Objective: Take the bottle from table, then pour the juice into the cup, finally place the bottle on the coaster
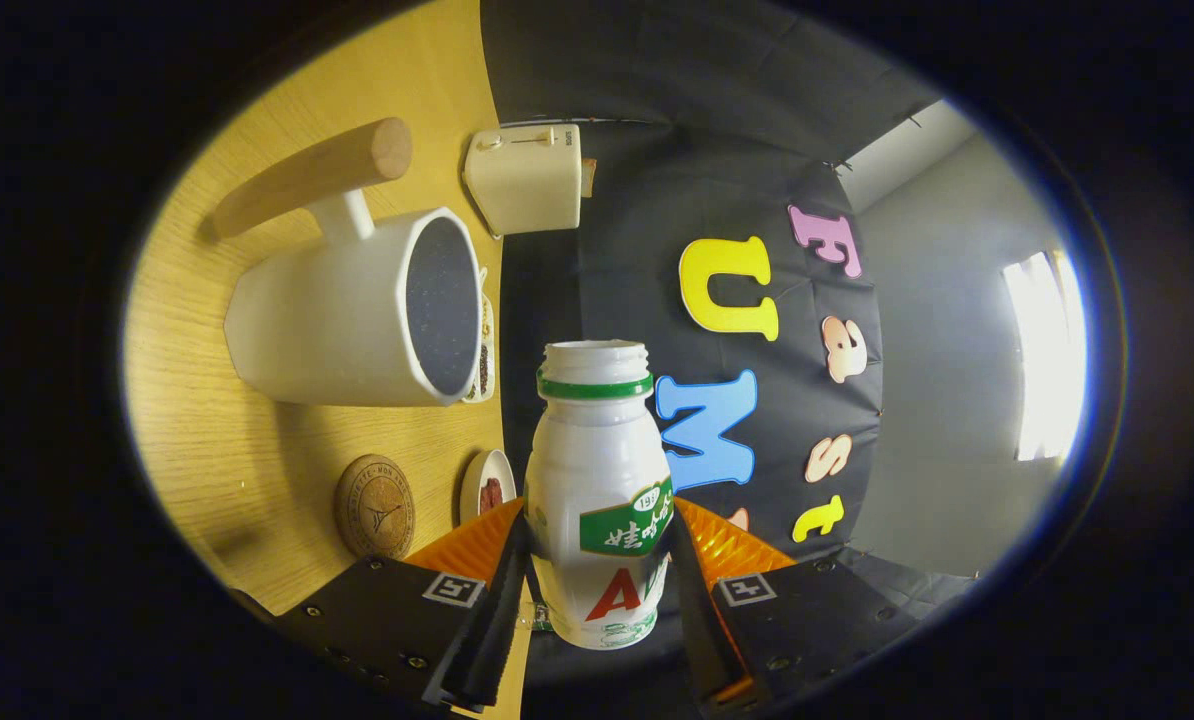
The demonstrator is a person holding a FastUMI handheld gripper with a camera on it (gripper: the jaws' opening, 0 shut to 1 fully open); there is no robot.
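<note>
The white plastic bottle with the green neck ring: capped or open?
Open: the white plastic bottle, clamped in the gripper, shows a bare threaded mouth, no cap.

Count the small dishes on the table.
2. One dish lies beside the coaster, just ahead of the fingers; another dish peeks from behind the cup. More may be hidden.

A light wooden table (217, 420) lies beyond the claw's fingers. On it sit a large white cup (347, 315) with a wooden handle, a round cork coaster (374, 506) just ahead of one finger, a small dish (485, 485), and farther off a cream toaster (525, 178).
</note>
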